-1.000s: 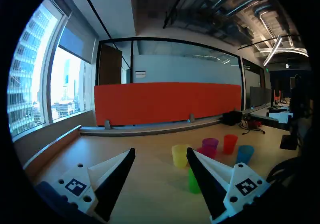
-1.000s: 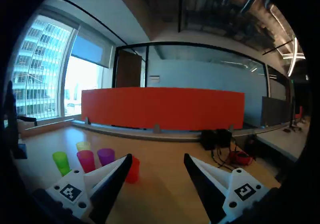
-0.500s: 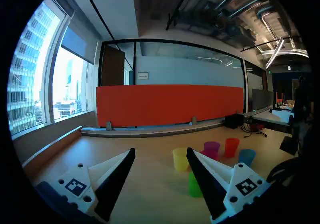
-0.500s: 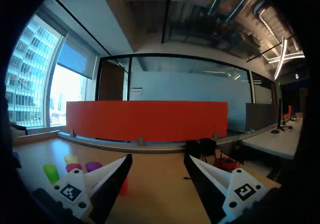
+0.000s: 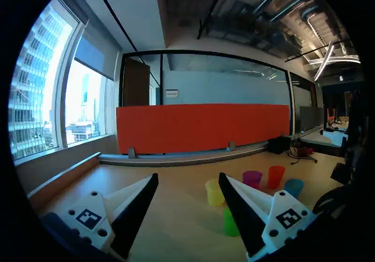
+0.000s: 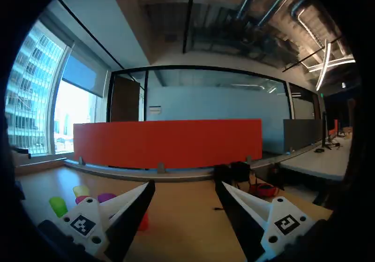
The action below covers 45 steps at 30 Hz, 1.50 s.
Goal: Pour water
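left tool (image 5: 187, 175) wide apart, holding nothing; right tool (image 6: 184, 183) same. cluster of small coloured plastic cups (image 5: 252, 177) stands on light wooden surface (image 5: 183, 224) ahead of left tool (green cup (image 5: 229, 222) partly behind a finger).

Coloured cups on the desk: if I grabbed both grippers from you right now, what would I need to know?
Left gripper: open, empty, above the wooden desk.
Right gripper: open, empty.
Clustered upright on the desk, ahead: yellow cup, green cup, purple cup, orange cup, blue cup.
Done: nothing grasped yet.
Left: pick up a cup and pour; whether any holds water cannot be told.
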Available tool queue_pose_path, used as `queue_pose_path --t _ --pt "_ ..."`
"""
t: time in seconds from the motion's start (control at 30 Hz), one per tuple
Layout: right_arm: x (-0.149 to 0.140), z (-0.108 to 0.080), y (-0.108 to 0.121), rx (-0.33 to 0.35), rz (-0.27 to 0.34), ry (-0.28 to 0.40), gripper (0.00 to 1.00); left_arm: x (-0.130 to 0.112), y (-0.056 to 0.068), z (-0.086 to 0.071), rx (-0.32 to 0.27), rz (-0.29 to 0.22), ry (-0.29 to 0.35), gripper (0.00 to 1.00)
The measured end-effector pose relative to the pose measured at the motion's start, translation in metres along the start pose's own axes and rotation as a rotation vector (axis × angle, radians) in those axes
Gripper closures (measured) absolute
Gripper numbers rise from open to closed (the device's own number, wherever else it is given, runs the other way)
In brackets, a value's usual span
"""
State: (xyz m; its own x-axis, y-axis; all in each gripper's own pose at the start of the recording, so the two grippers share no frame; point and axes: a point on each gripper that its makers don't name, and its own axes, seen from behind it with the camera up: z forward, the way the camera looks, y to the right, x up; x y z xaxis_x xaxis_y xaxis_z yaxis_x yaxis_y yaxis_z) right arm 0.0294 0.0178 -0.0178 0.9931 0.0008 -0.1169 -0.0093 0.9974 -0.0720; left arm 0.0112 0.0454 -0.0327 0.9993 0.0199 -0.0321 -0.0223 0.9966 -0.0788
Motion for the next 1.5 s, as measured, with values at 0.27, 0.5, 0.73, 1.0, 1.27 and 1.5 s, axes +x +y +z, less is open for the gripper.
queue_pose_path --t 0.27,0.5,0.73,1.0,1.27,1.5 --pt "-0.002 -0.001 -0.003 -0.01 -0.023 0.007 0.0 -0.006 -0.006 0.004 0.039 0.001 -0.001 0.04" --pt "-0.003 0.0 -0.005 -0.011 -0.023 0.011 0.0 -0.009 -0.012 0.006 0.074 0.012 0.007 0.04" --pt "-0.008 -0.001 -0.011 0.0 -0.029 -0.004 0.0 -0.02 -0.016 0.01 0.096 0.01 0.005 0.04" --pt "-0.011 -0.003 -0.014 0.003 -0.047 -0.009 0.0 -0.033 -0.019 0.012 0.121 0.026 0.004 0.04" --pt "-0.006 -0.003 -0.016 0.002 -0.046 -0.009 0.0 -0.047 -0.021 0.016 0.128 0.027 0.017 0.04" --pt "-0.005 -0.004 -0.017 0.002 -0.042 -0.01 0.0 -0.058 -0.029 0.017 0.136 0.044 0.021 0.04"
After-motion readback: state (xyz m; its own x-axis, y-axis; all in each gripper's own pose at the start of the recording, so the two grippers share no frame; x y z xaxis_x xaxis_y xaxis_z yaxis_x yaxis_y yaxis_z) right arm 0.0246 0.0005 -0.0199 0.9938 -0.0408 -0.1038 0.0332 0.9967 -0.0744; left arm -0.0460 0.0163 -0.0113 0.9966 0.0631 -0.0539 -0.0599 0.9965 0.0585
